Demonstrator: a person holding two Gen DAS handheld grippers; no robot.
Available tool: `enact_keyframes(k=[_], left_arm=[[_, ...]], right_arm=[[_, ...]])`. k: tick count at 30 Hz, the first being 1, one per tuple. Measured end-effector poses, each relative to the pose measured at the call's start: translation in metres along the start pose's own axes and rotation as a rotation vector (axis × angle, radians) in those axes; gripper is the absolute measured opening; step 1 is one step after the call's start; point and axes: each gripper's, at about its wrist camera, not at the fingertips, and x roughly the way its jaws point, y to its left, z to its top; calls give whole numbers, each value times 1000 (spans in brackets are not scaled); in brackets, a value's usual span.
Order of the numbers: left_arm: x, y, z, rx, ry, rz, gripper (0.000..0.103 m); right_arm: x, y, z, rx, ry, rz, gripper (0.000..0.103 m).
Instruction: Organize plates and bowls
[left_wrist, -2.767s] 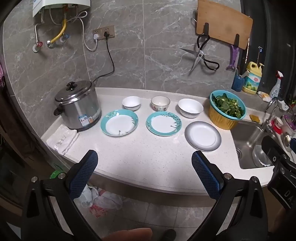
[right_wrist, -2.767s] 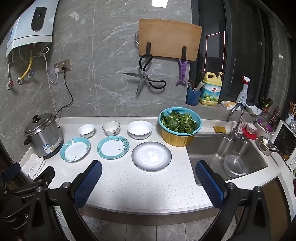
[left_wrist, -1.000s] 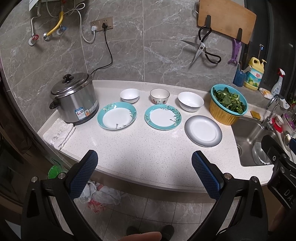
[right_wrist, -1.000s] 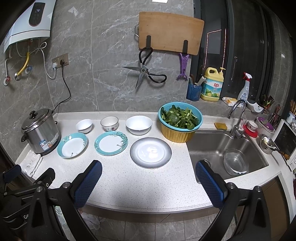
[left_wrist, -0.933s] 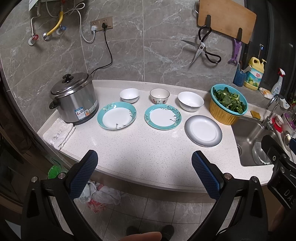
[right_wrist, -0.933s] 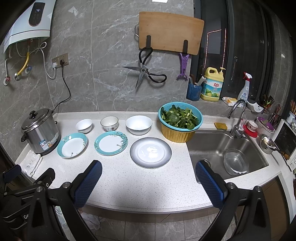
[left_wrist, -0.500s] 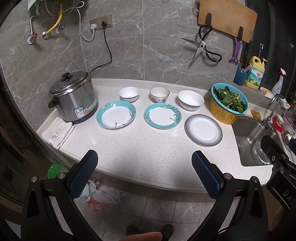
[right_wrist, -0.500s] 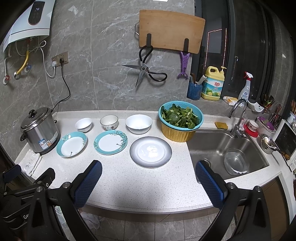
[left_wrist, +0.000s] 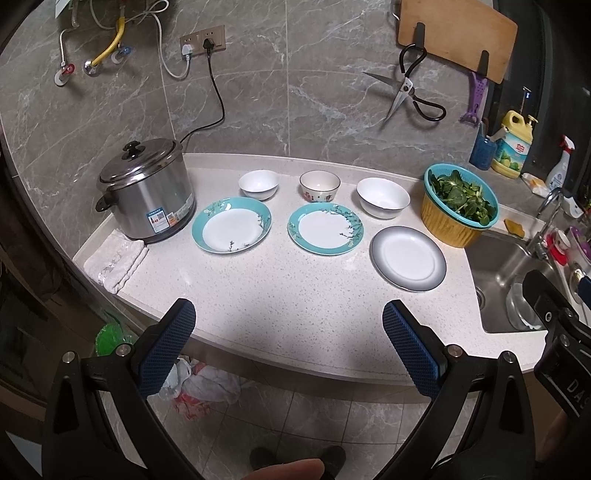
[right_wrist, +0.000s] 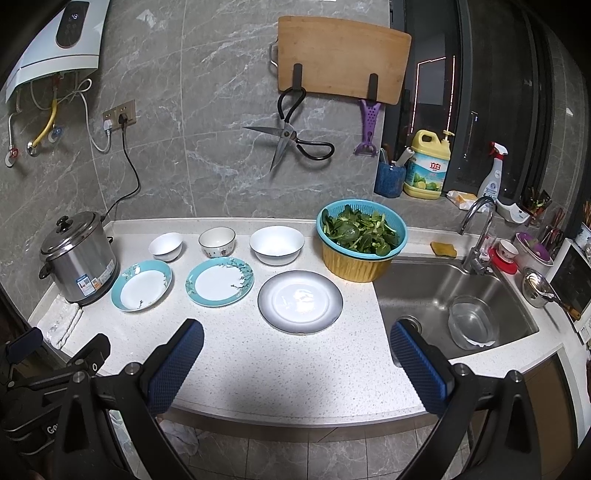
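Note:
Three plates lie in a row on the white counter (left_wrist: 295, 295): a teal-rimmed plate (left_wrist: 231, 229) at left, a second teal-rimmed plate (left_wrist: 325, 233) in the middle, a grey-rimmed white plate (left_wrist: 408, 257) at right. Behind them stand a small white bowl (left_wrist: 258, 184), a patterned bowl (left_wrist: 319, 185) and a larger white bowl (left_wrist: 383, 197). The right wrist view shows the same plates (right_wrist: 142, 284) (right_wrist: 219, 281) (right_wrist: 300, 301) and bowls (right_wrist: 166, 246) (right_wrist: 217, 240) (right_wrist: 276, 244). My left gripper (left_wrist: 288, 328) and right gripper (right_wrist: 295, 349) hang open and empty before the counter's front edge.
A steel rice cooker (left_wrist: 146, 190) and a folded cloth (left_wrist: 116, 260) sit at the counter's left end. A basket of greens (right_wrist: 362, 238) stands beside the sink (right_wrist: 454, 295), which holds a glass bowl (right_wrist: 471, 326). Scissors and a cutting board hang on the wall.
Both views have drifted slightly; the counter and dishes sit a little higher in the left wrist view. No dish has moved and both grippers stay open.

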Motion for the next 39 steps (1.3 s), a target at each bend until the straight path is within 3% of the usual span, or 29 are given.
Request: enact_keyframes(k=[6,12,17,23,26,29,30,32,34,38,39], left_arm=[[11,-10,2,-18,15,31,103],[30,-27,3,-40,38,63,103],[73,-24,-12,-135,150,-34,103],[158,-3,-43,-274,290,-128,101],[210,-12,-41,-224,378,-241,101],[269,-23,-38,-263,521,-422,101],[289,-28,-35,-249,555,-425,101],[311,-40,-25,-147,538,-382,101],[329,-59,-12,-35,530,-426,101],[366,-87,12,36,547,-409,101],[376,-94,17,48,529,-399,96]], right_arm=[[13,-14,-7,-14,14,32,103],[35,-30,13,-29,46,55,103],[61,-45,7,-23,93,106,103],[135,-73,-2,81,248,193,103],[171,-84,-7,119,290,186,103],[210,-94,-11,151,340,185,97],[221,-97,-15,164,357,195,92],[246,-103,-13,200,383,177,89],[271,-111,-16,248,413,184,89],[302,-131,-20,335,389,255,88],[314,-139,-21,353,398,270,87]])
